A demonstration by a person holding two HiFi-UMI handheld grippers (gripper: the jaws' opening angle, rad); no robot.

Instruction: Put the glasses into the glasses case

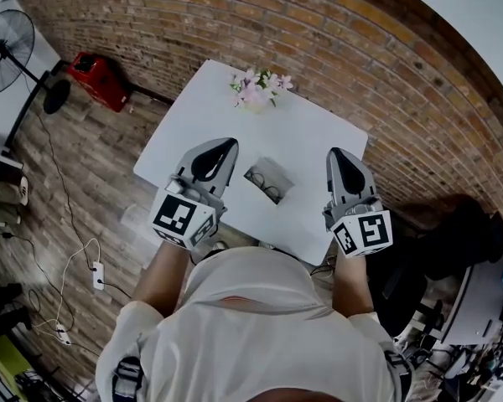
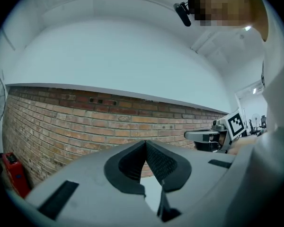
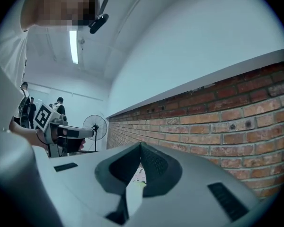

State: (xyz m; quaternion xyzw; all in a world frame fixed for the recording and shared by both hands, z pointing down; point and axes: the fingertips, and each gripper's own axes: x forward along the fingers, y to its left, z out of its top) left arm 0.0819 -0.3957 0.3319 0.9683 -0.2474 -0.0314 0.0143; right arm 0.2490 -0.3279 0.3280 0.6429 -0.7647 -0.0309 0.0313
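Note:
Dark-framed glasses [image 1: 264, 182] lie on a pale open glasses case [image 1: 277, 172] near the middle of the white table [image 1: 314, 141]; I cannot tell whether they rest inside it. My left gripper [image 1: 219, 150] hovers just left of the case, shut and empty. My right gripper [image 1: 342, 159] is held right of the case, also shut with nothing in it. In the left gripper view the jaws [image 2: 145, 144] meet at the tips and point at a brick wall. The right gripper view shows its jaws [image 3: 141, 146] closed too, aimed above the table.
A vase of pink flowers [image 1: 256, 90] stands at the table's far edge. A brick wall [image 1: 360, 48] runs behind the table. On the floor are a fan [image 1: 5, 45], a red box [image 1: 98, 79], cables with a power strip [image 1: 98, 275], and a dark chair [image 1: 453, 241].

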